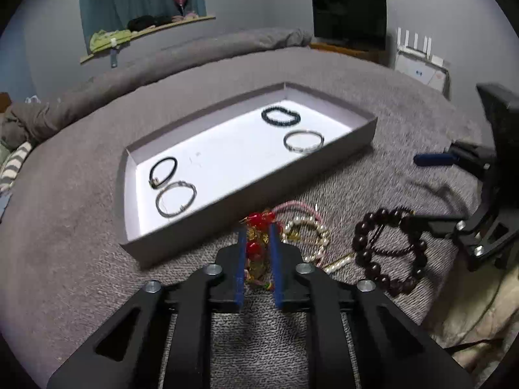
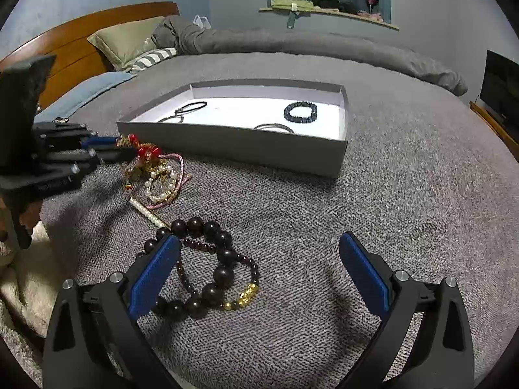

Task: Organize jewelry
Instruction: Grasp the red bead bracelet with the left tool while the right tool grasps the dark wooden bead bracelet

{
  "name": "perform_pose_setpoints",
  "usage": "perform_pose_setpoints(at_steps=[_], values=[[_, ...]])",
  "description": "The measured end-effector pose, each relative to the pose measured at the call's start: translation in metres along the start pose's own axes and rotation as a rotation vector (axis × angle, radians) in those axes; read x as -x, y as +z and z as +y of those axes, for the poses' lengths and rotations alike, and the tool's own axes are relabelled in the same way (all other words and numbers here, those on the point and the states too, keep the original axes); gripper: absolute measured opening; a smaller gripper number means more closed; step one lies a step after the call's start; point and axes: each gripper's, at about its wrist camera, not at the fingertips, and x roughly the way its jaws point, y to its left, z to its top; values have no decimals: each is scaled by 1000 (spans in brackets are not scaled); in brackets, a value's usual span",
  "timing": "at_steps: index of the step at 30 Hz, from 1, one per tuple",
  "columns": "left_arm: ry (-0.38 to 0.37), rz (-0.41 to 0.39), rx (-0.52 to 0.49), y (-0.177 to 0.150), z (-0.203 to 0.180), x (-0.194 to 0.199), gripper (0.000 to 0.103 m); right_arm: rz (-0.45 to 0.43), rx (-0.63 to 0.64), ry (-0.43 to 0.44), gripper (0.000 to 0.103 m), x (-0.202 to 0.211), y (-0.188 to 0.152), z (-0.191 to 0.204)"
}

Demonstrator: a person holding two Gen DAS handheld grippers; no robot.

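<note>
My left gripper (image 1: 258, 230) is shut on a red and gold beaded bracelet (image 1: 254, 248), just in front of the grey box (image 1: 246, 194); it also shows in the right wrist view as the left gripper (image 2: 107, 149). Beside it lie a pearl bracelet (image 1: 324, 238) and a pink cord (image 1: 292, 206). My right gripper (image 2: 259, 240) stands open low over a dark wooden bead bracelet (image 2: 223, 274) and a thin bracelet with gold charms (image 2: 248, 291), its left pad against the beads. The box holds a black cord bracelet (image 1: 163, 171), two silver bangles (image 1: 176, 198) and a dark bead bracelet (image 1: 280, 115).
Everything lies on a grey bed cover (image 2: 389, 194). A rolled grey duvet (image 1: 194, 55) runs along the far side, with pillows and a wooden headboard (image 2: 74, 42) to the left. A cream fleece (image 2: 19, 278) hangs at the near edge. A television (image 1: 349, 21) stands beyond the bed.
</note>
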Motion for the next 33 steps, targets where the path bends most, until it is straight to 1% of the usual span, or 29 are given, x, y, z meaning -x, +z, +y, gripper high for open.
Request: perform_pose_setpoints(at_steps=[2,4,5,6,7,8,9,11,12,13,16,23,24,25,26,29,33], values=[[-13,-18,13,4,3,6,11,27,-4,7,88,-2,-1,0],[-9,-35,23,7,7,13,10,51,4,11,77,-5,-3,1],[-11,-45,30,9,10,17,10,59,7,13,75,-5,-4,2],[-13,-50,33,9,11,19,10,66,9,16,69,-6,-4,2],[-14,-55,35,10,12,22,10,74,8,21,66,-6,-5,3],[-8,-59,36,11,13,25,10,78,6,26,59,-6,-5,3],[-5,-63,37,12,14,27,10,86,0,38,54,-6,-5,3],[2,-68,46,12,18,31,10,94,7,56,41,-5,-3,6],[3,-68,53,13,20,33,10,99,20,58,29,-5,-2,9],[6,-70,60,13,23,35,10,102,33,57,27,-5,-1,12],[13,-78,69,12,28,40,10,118,64,50,25,-8,-1,19],[16,-90,89,9,38,47,10,174,90,19,25,-22,-1,27],[17,-94,91,8,39,49,10,175,93,17,25,-22,0,28],[18,-96,94,8,41,50,10,176,93,12,17,-23,1,27],[18,-99,97,8,42,51,10,177,87,13,15,-23,2,26],[17,-110,98,8,43,56,10,168,66,18,15,-22,5,25],[18,-124,93,9,42,62,10,123,85,25,14,-10,13,30]])
